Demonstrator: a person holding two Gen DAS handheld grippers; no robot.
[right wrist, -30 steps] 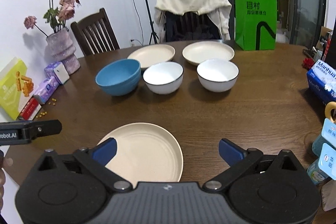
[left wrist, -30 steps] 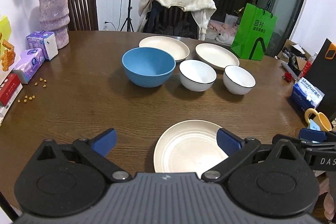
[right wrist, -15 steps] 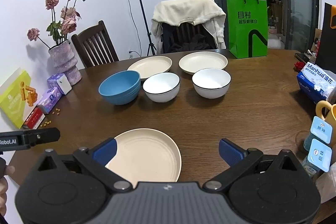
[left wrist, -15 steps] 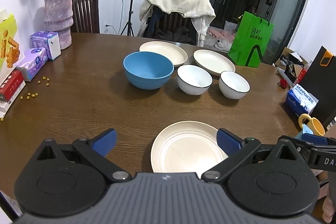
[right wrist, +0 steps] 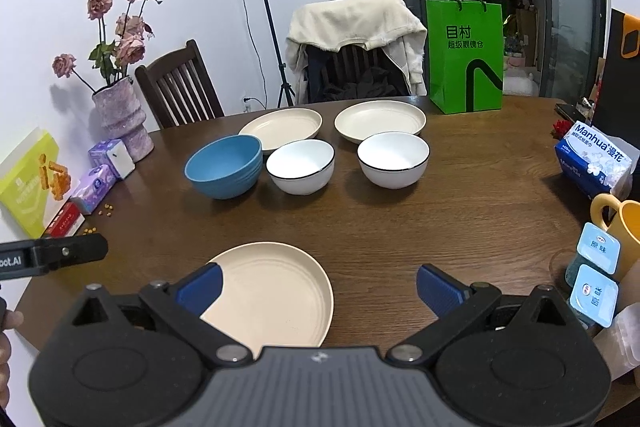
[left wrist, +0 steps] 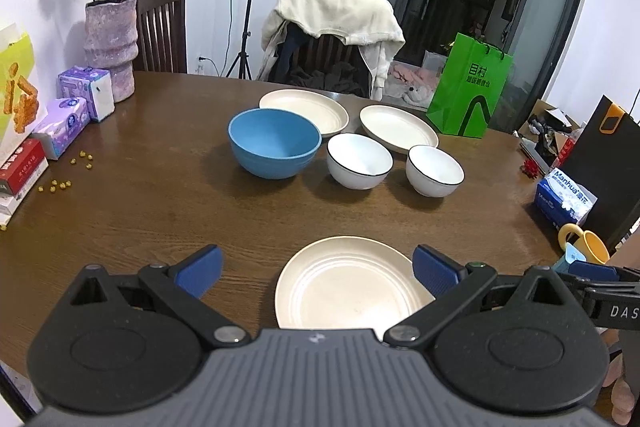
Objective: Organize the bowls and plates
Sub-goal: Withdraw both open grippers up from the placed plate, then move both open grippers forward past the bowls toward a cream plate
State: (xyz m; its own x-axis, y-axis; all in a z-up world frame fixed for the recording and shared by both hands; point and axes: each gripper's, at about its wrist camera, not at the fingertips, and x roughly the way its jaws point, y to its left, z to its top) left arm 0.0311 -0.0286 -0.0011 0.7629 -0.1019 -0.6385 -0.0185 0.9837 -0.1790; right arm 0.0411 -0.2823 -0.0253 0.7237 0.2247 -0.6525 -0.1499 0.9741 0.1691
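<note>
Both grippers are held above the near edge of the table (left wrist: 168, 203), each with its blue pads spread wide and nothing between them. The left gripper (left wrist: 316, 269) is seen over the near plate's left part, its right pad overlapping that plate's right rim in the view; whether it touches cannot be told. The right gripper (right wrist: 320, 287) is placed further right, its left pad in front of the same plate's left rim.

The near plate (left wrist: 348, 291), cream, lies alone close to the near edge. Well apart from it, towards the middle, three bowls are lined up: a blue bowl (left wrist: 275, 143) at the left, a white bowl (left wrist: 359, 161) just beside it, and a second white bowl (left wrist: 435, 170) at the right, slightly apart. Behind them, near the far edge, two more cream plates are set: the left plate (left wrist: 304, 109) just behind the blue bowl, and the right plate (left wrist: 398, 127) behind the white bowls.

A green bag (left wrist: 468, 87) stands at the far right edge.
</note>
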